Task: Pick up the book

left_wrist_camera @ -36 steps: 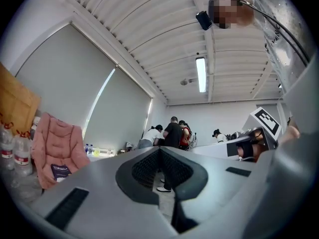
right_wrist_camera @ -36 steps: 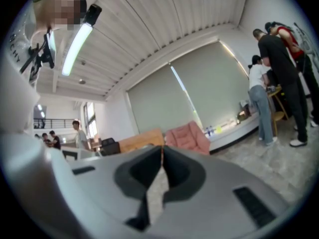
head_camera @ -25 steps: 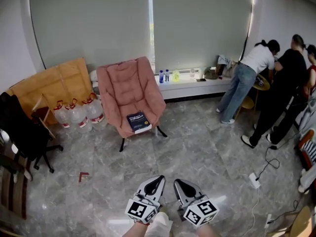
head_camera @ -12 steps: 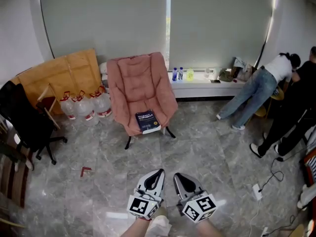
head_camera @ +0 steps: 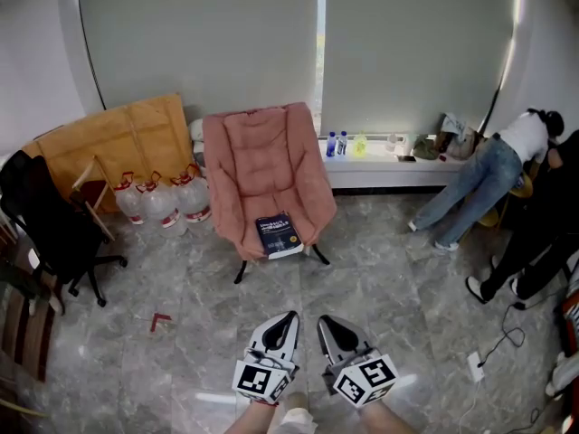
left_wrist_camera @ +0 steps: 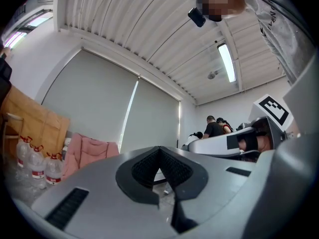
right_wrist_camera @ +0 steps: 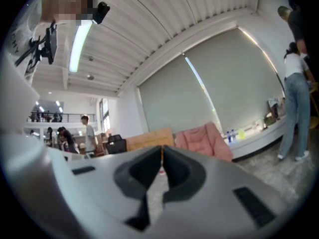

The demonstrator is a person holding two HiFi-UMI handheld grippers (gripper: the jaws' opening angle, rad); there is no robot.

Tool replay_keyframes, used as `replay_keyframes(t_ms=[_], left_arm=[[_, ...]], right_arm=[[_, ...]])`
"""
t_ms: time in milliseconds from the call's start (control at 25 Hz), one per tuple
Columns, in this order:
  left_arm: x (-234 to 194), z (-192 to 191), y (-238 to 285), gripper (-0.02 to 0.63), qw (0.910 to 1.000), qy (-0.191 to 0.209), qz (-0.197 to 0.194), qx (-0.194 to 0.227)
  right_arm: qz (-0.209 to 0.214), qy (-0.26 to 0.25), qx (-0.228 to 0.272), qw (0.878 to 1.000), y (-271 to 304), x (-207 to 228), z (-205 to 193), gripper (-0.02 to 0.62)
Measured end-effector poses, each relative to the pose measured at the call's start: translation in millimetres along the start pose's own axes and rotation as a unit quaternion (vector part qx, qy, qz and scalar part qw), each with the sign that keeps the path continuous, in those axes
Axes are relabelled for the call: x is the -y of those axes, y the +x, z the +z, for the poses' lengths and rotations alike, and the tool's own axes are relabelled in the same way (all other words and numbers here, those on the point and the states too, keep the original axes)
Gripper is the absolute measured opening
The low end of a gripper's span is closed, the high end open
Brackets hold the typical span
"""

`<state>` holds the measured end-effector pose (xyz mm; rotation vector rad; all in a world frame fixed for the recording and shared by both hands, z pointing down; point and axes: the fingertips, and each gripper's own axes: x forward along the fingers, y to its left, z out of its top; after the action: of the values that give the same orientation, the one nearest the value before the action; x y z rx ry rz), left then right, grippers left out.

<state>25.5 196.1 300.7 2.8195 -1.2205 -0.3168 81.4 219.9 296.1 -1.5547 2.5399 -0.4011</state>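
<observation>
Grey marble floor (head_camera: pixel 389 278) runs to pale blinds (head_camera: pixel 199 34); the book (head_camera: pixel 279 236) lies on the pink chair (head_camera: pixel 262 156) (seat's front), well beyond left gripper (head_camera: pixel 288 317) and right gripper (head_camera: pixel 324 322), both pressed together, empty.

The pale grey, smooth-shelled plastic left gripper (head_camera: pixel 289 317) and its matching right gripper (head_camera: pixel 323 321) each taper to a point around black ribbed pads (head_camera: pixel 281 338), with a white cube (head_camera: pixel 261 381) of black square markers behind.
</observation>
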Motion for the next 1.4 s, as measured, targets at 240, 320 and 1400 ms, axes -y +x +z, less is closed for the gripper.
replay_keyframes(t_ms=[240, 320, 1400], left_arm=[[-29, 4, 19, 0.015, 0.9999, 0.006, 0.007, 0.006], [-33, 3, 21, 0.015, 0.9999, 0.005, 0.009, 0.005], [-90, -1, 92, 0.015, 0.9995, 0.017, 0.027, 0.005]], right_arm=[[-0.003, 0.002, 0.002, 1.000, 30, 12, 5, 0.014], [-0.001, 0.005, 0.001, 1.000, 33, 14, 3, 0.014], [0.030, -0.018, -0.003, 0.999, 123, 57, 24, 0.014]])
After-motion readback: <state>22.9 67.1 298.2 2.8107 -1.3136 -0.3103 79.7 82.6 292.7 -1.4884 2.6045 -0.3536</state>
